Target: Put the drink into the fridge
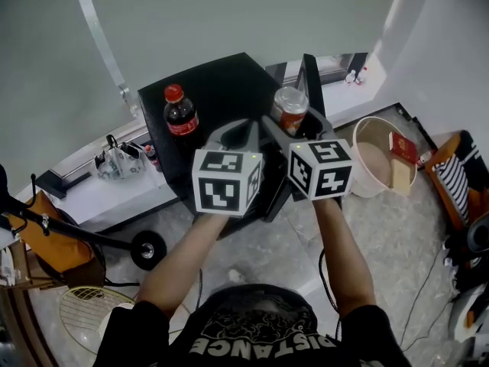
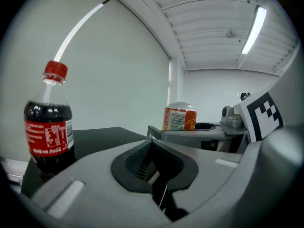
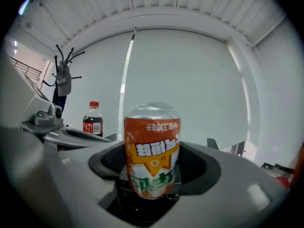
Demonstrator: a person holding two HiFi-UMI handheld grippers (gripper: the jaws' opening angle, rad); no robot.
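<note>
Black counter (image 1: 221,82) carries an upright cola bottle (image 1: 180,113). At the counter's right side, the right gripper (image 3: 152,179) has its fingers grasping an orange drink can (image 3: 152,146). The left gripper (image 2: 159,177) has its fingers clenched together, empty, near the bottle.

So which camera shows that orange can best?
The right gripper view: the orange can fills its centre, label upside down, between the jaws of the right tool. The head view shows it small from above; the left gripper view shows it small too.
</note>
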